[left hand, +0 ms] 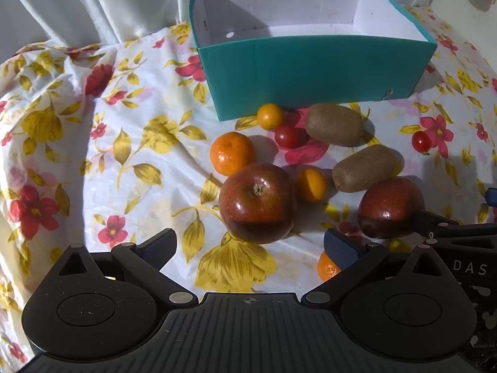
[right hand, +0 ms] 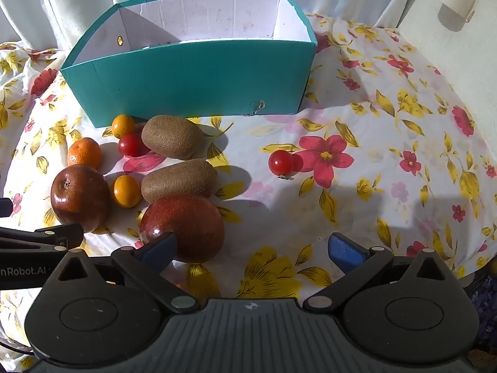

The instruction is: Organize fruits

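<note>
Both my left tongs (left hand: 250,245) and right tongs (right hand: 253,248) hang released, grasping nothing. Apples (left hand: 257,202), kiwis (right hand: 178,180) and mandarins (left hand: 231,153) crowd before the teal box (right hand: 198,80).

Hard sunlight, crisp dark shadows across floral cloth (right hand: 357,118); glare spots on apples (left hand: 257,202); fisheye bending, dark corners.

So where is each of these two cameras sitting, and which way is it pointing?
Left wrist: rides on the left gripper, tilted steeply down at fruit on the floral cloth; its own open fingers show, and the right gripper's finger at the right edge.
Right wrist: rides on the right gripper, angled down likewise; its open fingers show, and the left gripper's finger at the left edge.
Shared: the teal box, both apples, both kiwis, the lone cherry tomato.
</note>
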`<state>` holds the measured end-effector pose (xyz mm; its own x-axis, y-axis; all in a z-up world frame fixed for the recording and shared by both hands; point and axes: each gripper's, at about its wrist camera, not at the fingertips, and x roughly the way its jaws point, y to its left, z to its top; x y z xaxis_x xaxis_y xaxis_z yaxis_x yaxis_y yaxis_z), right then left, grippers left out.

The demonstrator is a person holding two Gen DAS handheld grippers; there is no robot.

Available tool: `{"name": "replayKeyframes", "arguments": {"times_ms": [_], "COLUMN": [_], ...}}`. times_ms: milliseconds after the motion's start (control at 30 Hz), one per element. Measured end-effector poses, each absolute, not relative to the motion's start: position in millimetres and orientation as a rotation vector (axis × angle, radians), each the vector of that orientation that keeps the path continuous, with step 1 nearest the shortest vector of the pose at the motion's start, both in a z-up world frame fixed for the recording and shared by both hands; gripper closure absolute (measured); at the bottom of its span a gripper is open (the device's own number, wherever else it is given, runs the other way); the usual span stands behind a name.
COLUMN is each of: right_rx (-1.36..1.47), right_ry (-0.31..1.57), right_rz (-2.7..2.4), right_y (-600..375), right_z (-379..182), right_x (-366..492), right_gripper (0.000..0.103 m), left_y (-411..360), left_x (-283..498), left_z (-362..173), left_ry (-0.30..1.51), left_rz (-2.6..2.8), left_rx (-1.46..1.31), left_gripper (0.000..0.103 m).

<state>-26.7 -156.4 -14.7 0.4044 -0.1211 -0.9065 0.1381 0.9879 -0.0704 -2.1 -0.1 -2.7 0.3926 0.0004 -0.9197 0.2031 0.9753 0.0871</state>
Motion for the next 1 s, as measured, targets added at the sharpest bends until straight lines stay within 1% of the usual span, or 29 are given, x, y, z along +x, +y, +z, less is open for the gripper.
{"name": "replayKeyframes", "arguments": {"times_ms": [1000], "right_rx": [0.011], "right_ry": [1.142], "right_rz": [-0.167], "right_y": [-159.2], "right_z": [-14.6], "right_x": [-25.4], "right_gripper": [0.0], "left_y": [-1.7], "left_x": [-0.1], "left_z": [-8.0], "left_ry": [1.179], "left_rz": [-0.137], "left_rx": [0.198], "left_gripper": [0.0]}}
